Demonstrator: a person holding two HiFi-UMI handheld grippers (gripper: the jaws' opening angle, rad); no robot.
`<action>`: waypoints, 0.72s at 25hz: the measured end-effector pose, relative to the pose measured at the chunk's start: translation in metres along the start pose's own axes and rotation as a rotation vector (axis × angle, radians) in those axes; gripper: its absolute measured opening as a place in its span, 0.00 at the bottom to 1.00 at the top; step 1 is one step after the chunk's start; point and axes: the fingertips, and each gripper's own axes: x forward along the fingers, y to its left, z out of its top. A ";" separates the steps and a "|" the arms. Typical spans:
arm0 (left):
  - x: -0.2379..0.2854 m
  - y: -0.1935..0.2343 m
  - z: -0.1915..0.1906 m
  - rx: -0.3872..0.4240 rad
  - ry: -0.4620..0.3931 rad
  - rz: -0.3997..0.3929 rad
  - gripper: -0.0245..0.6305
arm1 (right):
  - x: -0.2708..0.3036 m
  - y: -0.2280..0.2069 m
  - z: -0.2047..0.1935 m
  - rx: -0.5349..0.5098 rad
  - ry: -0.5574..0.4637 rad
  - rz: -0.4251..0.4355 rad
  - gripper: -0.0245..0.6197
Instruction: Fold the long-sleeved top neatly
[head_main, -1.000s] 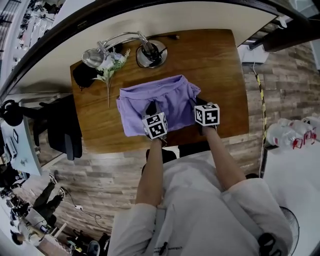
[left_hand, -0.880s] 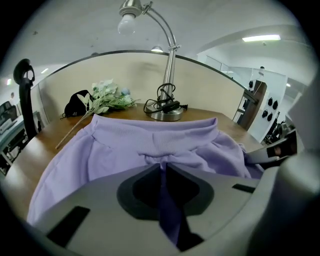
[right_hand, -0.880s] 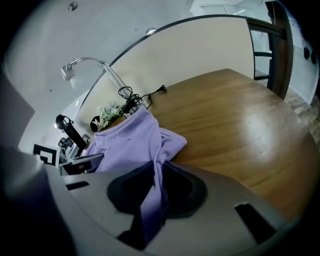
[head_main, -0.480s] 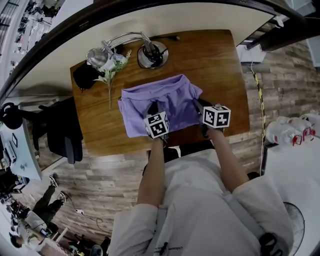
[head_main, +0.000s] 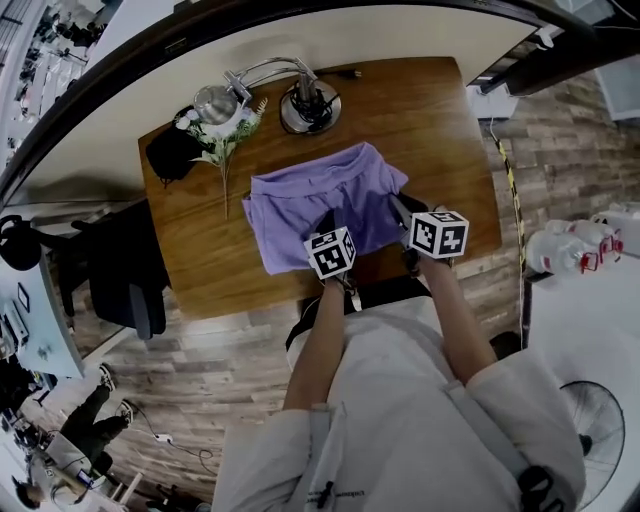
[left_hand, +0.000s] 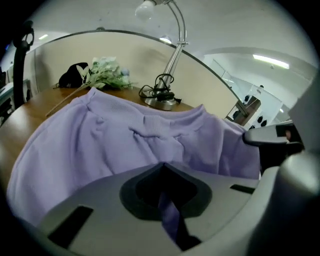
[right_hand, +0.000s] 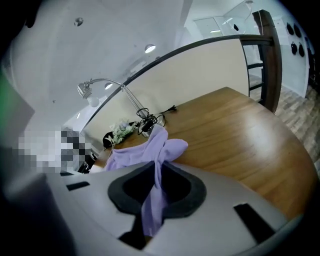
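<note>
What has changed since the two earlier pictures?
The right claw has just been closing on the near right edge of the purple top, with fabric between its jaws, and it has risen, lifting that edge. The left claw has shut on the near edge too. The rest of the top, the lamp and the flowers stayed on the table.
</note>
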 end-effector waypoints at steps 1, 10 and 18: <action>0.000 0.001 0.001 -0.010 0.006 -0.017 0.07 | -0.001 0.005 0.001 -0.004 -0.007 -0.005 0.12; -0.040 0.042 0.056 0.006 -0.069 -0.130 0.07 | -0.007 0.057 0.002 -0.051 -0.060 -0.087 0.12; -0.069 0.080 0.078 0.136 -0.068 -0.256 0.07 | 0.010 0.126 -0.004 -0.106 -0.087 -0.127 0.12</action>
